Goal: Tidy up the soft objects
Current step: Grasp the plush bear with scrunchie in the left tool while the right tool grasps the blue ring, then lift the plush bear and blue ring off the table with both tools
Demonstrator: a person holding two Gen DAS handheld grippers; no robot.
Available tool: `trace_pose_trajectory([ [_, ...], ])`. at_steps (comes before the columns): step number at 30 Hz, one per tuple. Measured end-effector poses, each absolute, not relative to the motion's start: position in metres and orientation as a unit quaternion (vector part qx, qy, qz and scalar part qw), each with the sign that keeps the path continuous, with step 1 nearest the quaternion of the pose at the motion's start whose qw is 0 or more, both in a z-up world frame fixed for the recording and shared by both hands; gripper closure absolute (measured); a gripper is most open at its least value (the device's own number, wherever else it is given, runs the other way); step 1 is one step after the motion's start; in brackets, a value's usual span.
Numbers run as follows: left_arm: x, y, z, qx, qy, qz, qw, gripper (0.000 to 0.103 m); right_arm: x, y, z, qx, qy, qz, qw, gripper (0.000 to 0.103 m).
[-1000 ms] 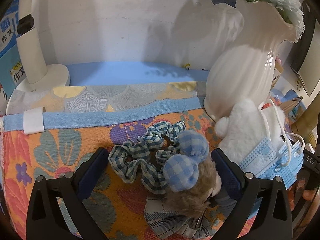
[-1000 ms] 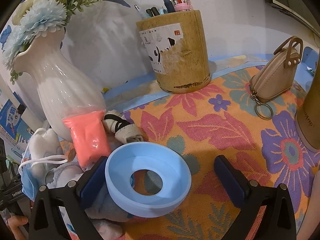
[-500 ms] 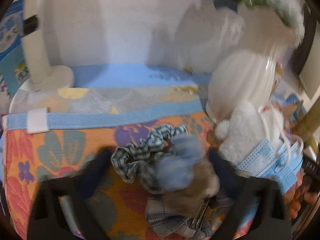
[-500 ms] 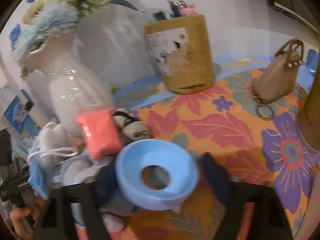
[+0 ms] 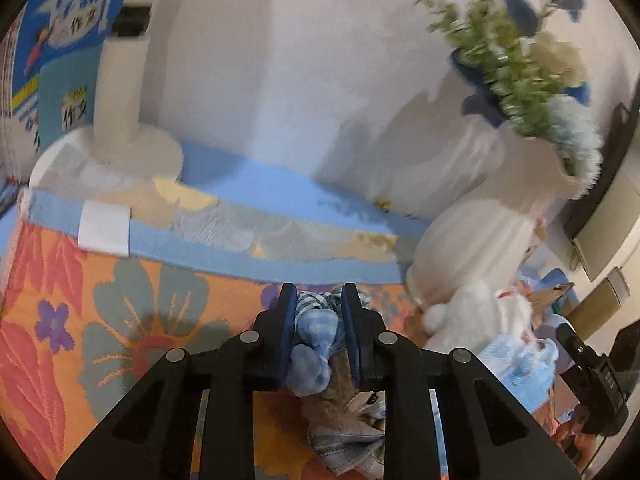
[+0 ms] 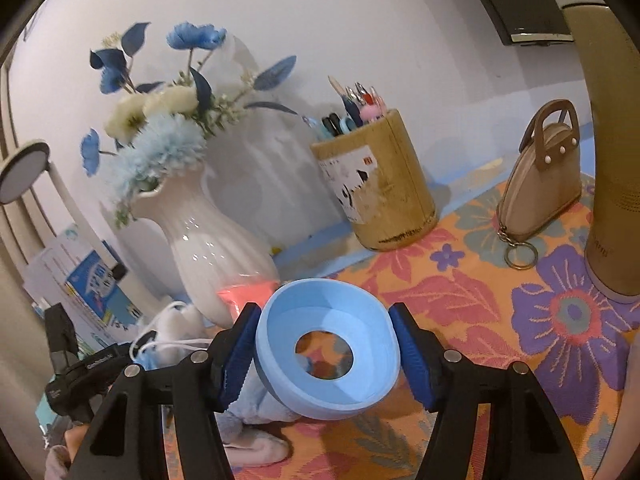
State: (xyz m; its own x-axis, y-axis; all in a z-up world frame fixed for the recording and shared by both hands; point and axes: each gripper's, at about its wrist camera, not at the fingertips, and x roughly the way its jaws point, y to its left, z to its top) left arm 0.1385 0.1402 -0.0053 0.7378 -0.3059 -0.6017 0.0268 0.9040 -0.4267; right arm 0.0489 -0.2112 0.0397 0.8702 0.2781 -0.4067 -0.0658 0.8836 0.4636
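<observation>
Clearly the left claw (image 5: 316, 320) sits low in the centre of its frame, clamped on the checked scrunchie (image 5: 314, 334), whose blue-and-white folds bulge between the blue pads (image 5: 285, 332); a brown plush toy (image 5: 340, 396) hangs or lies just beneath, and through the blur I cannot tell whether it is caught in the same grip. If it is, lifting may drag it along and scatter the pile at the lower right, where a white plush (image 5: 476, 312) and a blue face mask (image 5: 516, 364) rest against the white vase (image 5: 484, 240). That vase is tall and top-heavy with flowers, so a sideways tug on anything touching it could tip it. In the right wrist view, the right claw (image 6: 326, 350) grips a light blue ring-shaped bowl (image 6: 328, 354) by its rim, lower centre, tilted towards the camera. Only the rim edges meet the pads, so the smooth shell could pivot or slip out onto the floral tabletop (image 6: 500, 308), or knock the pink packet (image 6: 246, 294) leaning on the vase behind it.
</observation>
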Motion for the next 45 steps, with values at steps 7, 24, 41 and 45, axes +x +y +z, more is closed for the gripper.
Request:
trace_pose_trajectory([
  [7, 0.147, 0.130, -0.014, -0.197, 0.392, -0.144, 0.887, 0.039, 0.053, -0.213, 0.037, 0.227, 0.251, 0.094, 0.936, 0.038],
  [24, 0.125, 0.121, 0.002, -0.169, 0.341, -0.132, 0.915, 0.075, 0.047, -0.217, 0.037, 0.232, 0.244, 0.104, 0.936, 0.038],
  [41, 0.082, 0.086, 0.082, -0.174, 0.338, -0.040, 0.924, 0.075, 0.033, -0.213, 0.106, 0.176, 0.261, 0.119, 0.942, 0.038],
  [45, 0.084, 0.048, 0.112, -0.158, 0.332, -0.072, 0.927, 0.075, 0.026, -0.238, 0.150, 0.160, 0.246, 0.097, 0.951, 0.038],
])
